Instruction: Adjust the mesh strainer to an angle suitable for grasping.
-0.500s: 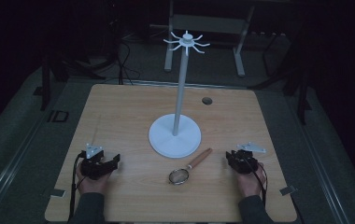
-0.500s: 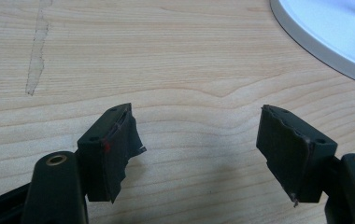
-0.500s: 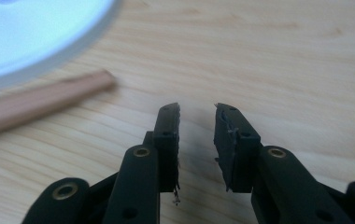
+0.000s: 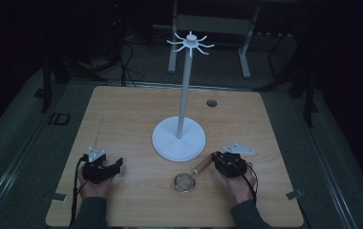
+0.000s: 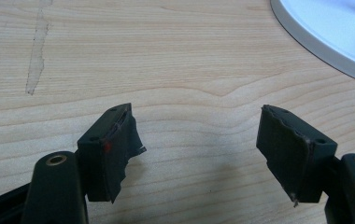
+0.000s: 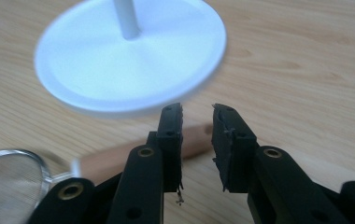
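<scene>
- Broadly, the wooden table carries a white stand, its hooked top seen from the high view.
- Nearer me lies a small strainer, wooden handle just beyond my right gripper, fingers narrowly apart.
- My left gripper has fingers wide over bare wood.

small strainer, wooden handle, beside white stand

A light wooden worktop stands on a dark floor. A small dark round spot, perhaps a hole, lies near its far edge. A pale streak marks the wood. Behind, a grey metal frame and loose cables show dimly.
</scene>
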A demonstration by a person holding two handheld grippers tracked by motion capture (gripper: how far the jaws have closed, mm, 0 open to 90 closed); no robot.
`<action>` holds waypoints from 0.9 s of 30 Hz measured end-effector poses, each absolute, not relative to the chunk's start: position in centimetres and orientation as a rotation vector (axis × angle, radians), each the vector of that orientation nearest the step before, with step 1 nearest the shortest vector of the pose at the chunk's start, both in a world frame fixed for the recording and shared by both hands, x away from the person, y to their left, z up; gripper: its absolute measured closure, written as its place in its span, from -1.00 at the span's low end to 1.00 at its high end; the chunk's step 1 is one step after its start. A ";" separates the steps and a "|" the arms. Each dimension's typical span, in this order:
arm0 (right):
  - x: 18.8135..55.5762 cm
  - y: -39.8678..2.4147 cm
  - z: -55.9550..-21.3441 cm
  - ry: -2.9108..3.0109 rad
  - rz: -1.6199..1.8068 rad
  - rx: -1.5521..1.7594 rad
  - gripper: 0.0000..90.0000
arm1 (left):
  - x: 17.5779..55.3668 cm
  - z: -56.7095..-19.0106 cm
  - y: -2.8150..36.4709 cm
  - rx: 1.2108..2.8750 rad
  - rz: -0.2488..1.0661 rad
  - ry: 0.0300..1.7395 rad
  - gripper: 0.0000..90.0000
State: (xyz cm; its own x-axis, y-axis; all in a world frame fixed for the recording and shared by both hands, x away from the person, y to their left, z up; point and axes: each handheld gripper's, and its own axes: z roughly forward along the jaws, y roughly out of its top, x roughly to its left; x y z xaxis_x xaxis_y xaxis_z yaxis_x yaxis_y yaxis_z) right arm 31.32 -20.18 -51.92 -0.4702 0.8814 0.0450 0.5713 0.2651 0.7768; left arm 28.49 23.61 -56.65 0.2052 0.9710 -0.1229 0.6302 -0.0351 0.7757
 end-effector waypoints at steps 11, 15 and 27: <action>31.6 -17.5 -51.3 2.178 1.082 1.315 0.43 | 28.5 -56.6 23.6 1.747 0.586 1.506 -0.37; 31.7 -16.6 -51.5 2.213 1.072 1.295 0.43 | 28.5 -56.6 23.6 1.748 0.587 1.505 -0.37; 31.5 -14.6 -52.9 2.292 1.051 1.277 0.45 | 28.5 -56.6 23.6 1.749 0.586 1.504 -0.37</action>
